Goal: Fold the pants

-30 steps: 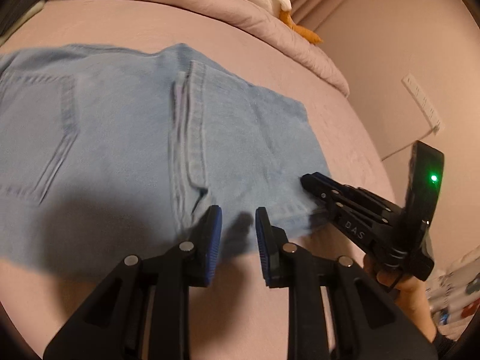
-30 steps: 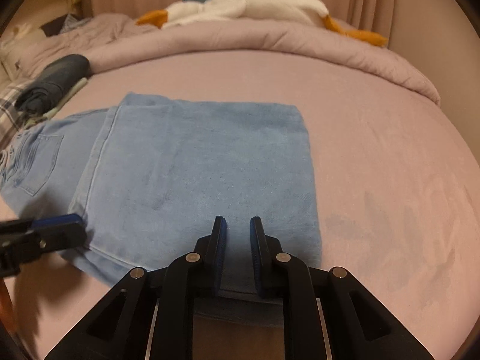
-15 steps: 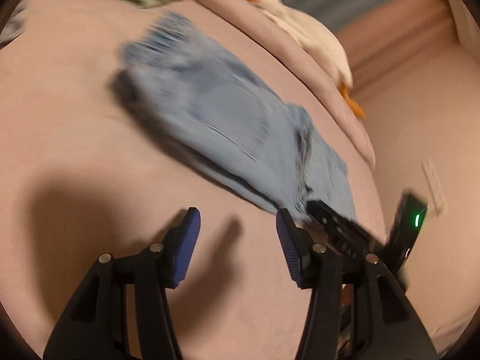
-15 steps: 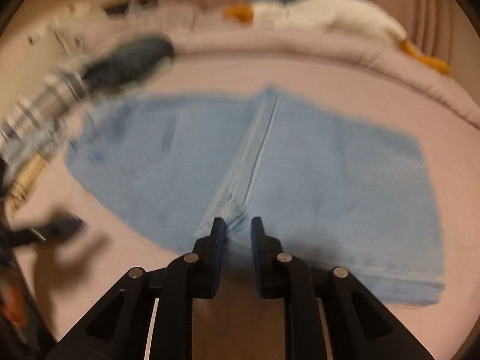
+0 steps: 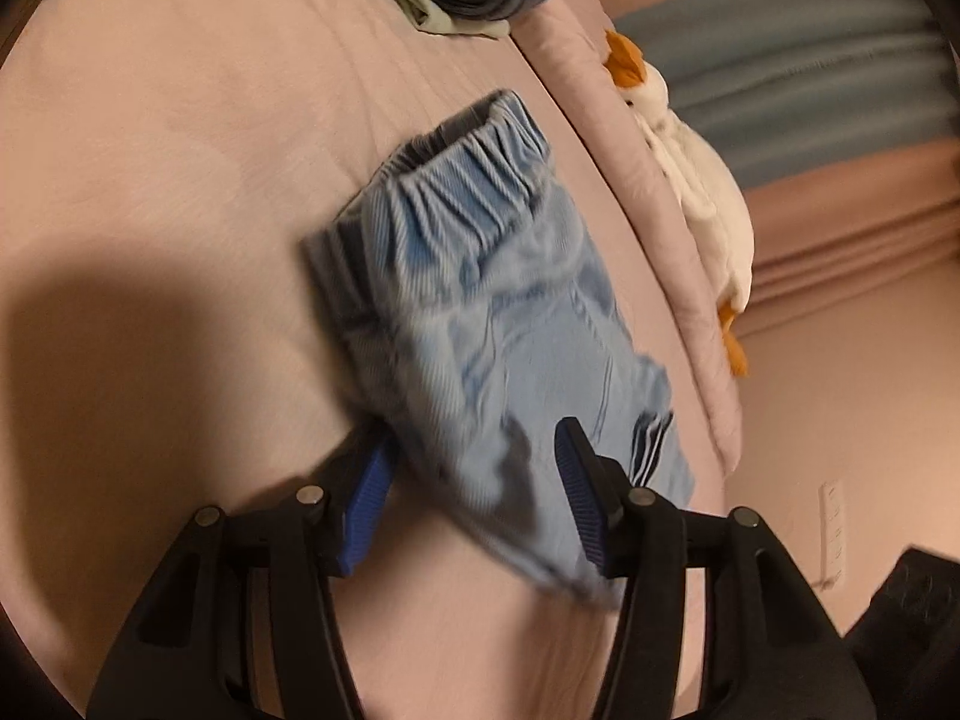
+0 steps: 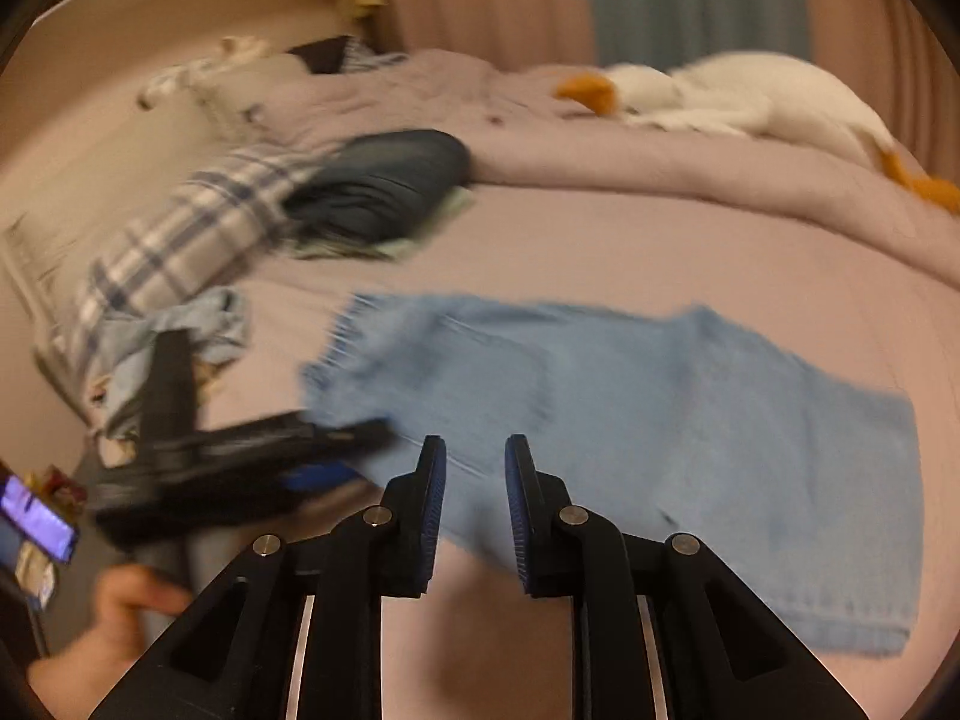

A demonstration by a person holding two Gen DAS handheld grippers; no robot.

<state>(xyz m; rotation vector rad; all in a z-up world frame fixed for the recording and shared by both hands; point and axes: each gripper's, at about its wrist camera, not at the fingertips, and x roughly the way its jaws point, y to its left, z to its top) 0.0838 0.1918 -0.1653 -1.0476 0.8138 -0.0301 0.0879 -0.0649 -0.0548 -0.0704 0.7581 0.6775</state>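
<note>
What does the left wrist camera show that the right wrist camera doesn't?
Only the left wrist view shows the gathered elastic waistband sharply, plus a white wall plate. Only the right wrist view shows the plaid fabric, the left gripper from the side, the person's hand and a lit screen. Both show the light blue pants folded on the pink bed, the dark folded clothes and the white plush goose.

The right hand-held gripper, slightly parted, hovers over the folded blue pants on the pink bed.
</note>
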